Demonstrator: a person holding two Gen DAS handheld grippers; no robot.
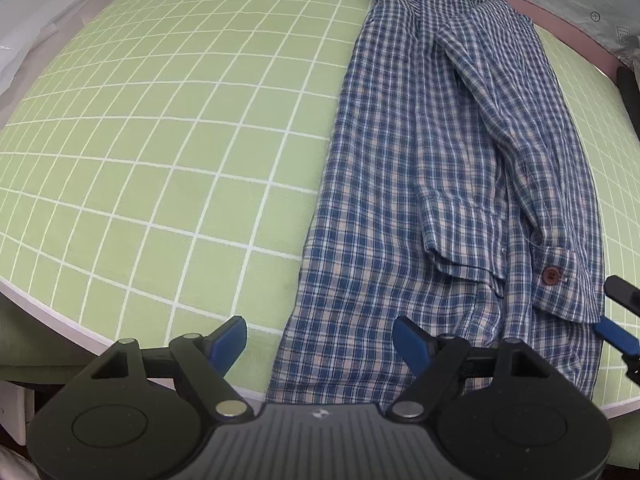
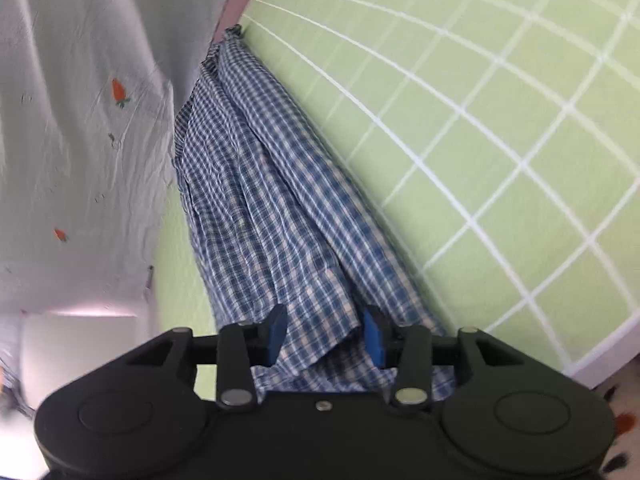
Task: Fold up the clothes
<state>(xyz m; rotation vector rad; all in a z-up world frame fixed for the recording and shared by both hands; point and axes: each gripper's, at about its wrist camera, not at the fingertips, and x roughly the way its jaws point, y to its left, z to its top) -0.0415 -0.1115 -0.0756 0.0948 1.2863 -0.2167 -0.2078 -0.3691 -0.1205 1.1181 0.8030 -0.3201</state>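
Observation:
A blue and white checked shirt point(image 1: 420, 168) lies lengthwise on the green grid mat point(image 1: 168, 128), its sleeves folded in over the body and a brown cuff button point(image 1: 551, 275) showing. My left gripper point(image 1: 320, 340) stands open over the shirt's near hem, one finger above the mat and one above the cloth, holding nothing. My right gripper point(image 2: 325, 334) is half open with a fold of the shirt point(image 2: 280, 208) between its blue pads point(image 2: 276, 332). In the left wrist view the right gripper point(image 1: 618, 314) sits at the shirt's right edge by the cuff.
The mat's white near edge point(image 1: 52, 312) curves just ahead of my left gripper. A white sheet with small carrot prints point(image 2: 80, 140) lies beyond the mat on the right gripper's left. A pink strip point(image 1: 560, 28) borders the mat's far side.

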